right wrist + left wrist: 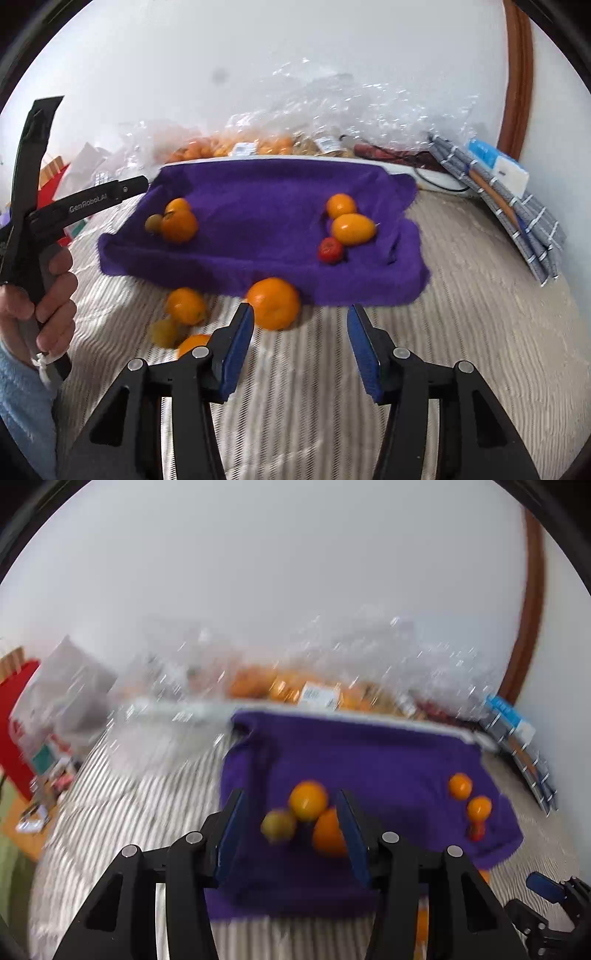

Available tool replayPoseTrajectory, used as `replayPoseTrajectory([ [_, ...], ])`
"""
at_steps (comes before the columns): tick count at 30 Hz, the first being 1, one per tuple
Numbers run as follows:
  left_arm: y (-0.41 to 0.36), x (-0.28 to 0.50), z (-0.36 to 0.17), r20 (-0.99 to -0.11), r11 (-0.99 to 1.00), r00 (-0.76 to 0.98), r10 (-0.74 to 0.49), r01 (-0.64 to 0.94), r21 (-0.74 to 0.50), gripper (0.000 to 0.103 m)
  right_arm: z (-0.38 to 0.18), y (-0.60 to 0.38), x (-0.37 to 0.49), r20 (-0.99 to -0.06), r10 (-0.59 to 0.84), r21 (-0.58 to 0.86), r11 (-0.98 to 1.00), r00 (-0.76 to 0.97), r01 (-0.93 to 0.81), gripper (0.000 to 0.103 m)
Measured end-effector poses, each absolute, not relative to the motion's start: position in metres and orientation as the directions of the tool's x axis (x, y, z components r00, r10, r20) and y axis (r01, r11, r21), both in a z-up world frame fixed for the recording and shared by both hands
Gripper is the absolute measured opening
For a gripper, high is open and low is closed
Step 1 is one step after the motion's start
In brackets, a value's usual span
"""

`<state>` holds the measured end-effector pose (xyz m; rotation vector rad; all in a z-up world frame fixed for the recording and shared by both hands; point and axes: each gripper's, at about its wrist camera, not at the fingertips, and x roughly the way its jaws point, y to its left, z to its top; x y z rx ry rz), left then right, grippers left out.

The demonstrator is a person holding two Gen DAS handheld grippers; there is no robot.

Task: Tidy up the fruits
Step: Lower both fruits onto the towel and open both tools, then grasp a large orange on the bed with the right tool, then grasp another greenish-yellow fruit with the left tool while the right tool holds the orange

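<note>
While the left wrist view is blurred, the left gripper (290,834) hangs with jaws apart and empty above a group of two oranges (308,799) and a greenish fruit (279,825) on the purple towel (369,753). From the right wrist view, the right gripper (301,347) is also parted and empty, just beside a loose orange (273,303) on the striped bedcover (461,332). I think this orange can roll away if one pad pushes it.

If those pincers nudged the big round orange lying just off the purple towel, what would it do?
The big round orange would probably roll, being round on a fairly flat striped cover. Its skin looks smooth and glossy, so the pads might slip. It seems firm, unlikely to squash.
</note>
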<state>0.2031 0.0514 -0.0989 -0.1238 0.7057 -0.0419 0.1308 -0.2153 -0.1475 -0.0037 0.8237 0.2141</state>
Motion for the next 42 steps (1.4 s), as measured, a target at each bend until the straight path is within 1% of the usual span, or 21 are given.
replayPoseTrajectory([
  [2, 0.059, 0.185, -0.095, -0.642, 0.986, 0.756, -0.129, 0.030, -0.163, 0.048, -0.146, -0.211, 0.130, -0.724, 0.205, 0.080, 0.973, 0.659, -0.215, 0.053],
  [4, 0.065, 0.166, -0.096, -0.634, 0.990, 0.765, -0.117, 0.038, -0.137, 0.052, -0.145, -0.206, 0.133, -0.721, 0.212, 0.076, 0.970, 0.660, -0.229, 0.053],
  [7, 0.077, 0.144, -0.103, -0.618, 0.994, 0.782, -0.082, 0.019, -0.109, 0.052, -0.151, -0.205, 0.144, -0.726, 0.233, 0.109, 0.968, 0.647, -0.226, 0.053],
  [11, 0.098, 0.133, -0.117, -0.591, 0.978, 0.796, -0.133, 0.008, -0.210, 0.052, -0.166, -0.204, 0.160, -0.747, 0.278, 0.184, 0.959, 0.604, -0.215, 0.053],
  [12, 0.104, 0.135, -0.123, -0.598, 0.968, 0.787, -0.151, -0.004, -0.249, 0.052, -0.169, -0.204, 0.164, -0.749, 0.284, 0.194, 0.958, 0.599, -0.211, 0.053],
  [14, 0.108, 0.139, -0.128, -0.621, 0.962, 0.767, -0.159, -0.021, -0.272, 0.052, -0.174, -0.202, 0.171, -0.759, 0.278, 0.193, 0.960, 0.589, -0.203, 0.053],
  [15, 0.110, 0.140, -0.129, -0.618, 0.959, 0.768, -0.166, -0.019, -0.281, 0.052, -0.177, -0.201, 0.174, -0.765, 0.275, 0.192, 0.961, 0.582, -0.201, 0.053],
  [17, 0.111, 0.139, -0.131, -0.612, 0.956, 0.772, -0.173, -0.018, -0.293, 0.052, -0.185, -0.200, 0.179, -0.769, 0.286, 0.202, 0.957, 0.571, -0.206, 0.050],
  [18, 0.111, 0.139, -0.131, -0.610, 0.954, 0.771, -0.183, -0.010, -0.298, 0.052, -0.188, -0.199, 0.181, -0.773, 0.289, 0.206, 0.956, 0.565, -0.207, 0.043],
  [19, 0.109, 0.140, -0.132, -0.609, 0.954, 0.770, -0.190, -0.001, -0.299, 0.052, -0.192, -0.200, 0.181, -0.777, 0.299, 0.216, 0.953, 0.555, -0.211, 0.041],
  [23, 0.092, 0.140, -0.138, -0.635, 0.963, 0.740, -0.220, 0.061, -0.262, 0.052, -0.183, -0.213, 0.168, -0.744, 0.286, 0.200, 0.958, 0.604, -0.208, 0.040],
  [25, 0.079, 0.139, -0.140, -0.645, 0.965, 0.725, -0.241, 0.110, -0.238, 0.052, -0.178, -0.226, 0.158, -0.731, 0.252, 0.165, 0.967, 0.634, -0.195, 0.040],
  [29, 0.050, 0.131, -0.143, -0.658, 0.935, 0.665, -0.354, 0.271, -0.228, 0.052, -0.175, -0.250, 0.136, -0.712, 0.176, 0.069, 0.981, 0.680, -0.182, 0.040],
  [30, 0.038, 0.129, -0.145, -0.675, 0.918, 0.628, -0.388, 0.328, -0.223, 0.052, -0.176, -0.255, 0.132, -0.712, 0.165, 0.051, 0.982, 0.683, -0.184, 0.040],
  [32, 0.022, 0.127, -0.148, -0.700, 0.912, 0.601, -0.386, 0.364, -0.190, 0.052, -0.178, -0.266, 0.125, -0.721, 0.175, 0.068, 0.981, 0.671, -0.183, 0.040],
  [34, 0.012, 0.124, -0.148, -0.704, 0.899, 0.581, -0.409, 0.391, -0.199, 0.052, -0.178, -0.275, 0.117, -0.716, 0.202, 0.098, 0.977, 0.668, -0.190, 0.040],
  [36, 0.006, 0.125, -0.149, -0.715, 0.898, 0.567, -0.408, 0.391, -0.203, 0.052, -0.178, -0.282, 0.113, -0.711, 0.223, 0.127, 0.974, 0.667, -0.190, 0.040],
  [39, -0.005, 0.129, -0.155, -0.745, 0.921, 0.574, -0.339, 0.363, -0.139, 0.052, -0.178, -0.287, 0.112, -0.703, 0.249, 0.164, 0.968, 0.667, -0.189, 0.040],
  [42, -0.016, 0.135, -0.159, -0.769, 0.926, 0.560, -0.309, 0.360, -0.109, 0.050, -0.180, -0.289, 0.114, -0.703, 0.262, 0.184, 0.965, 0.661, -0.187, 0.040],
])
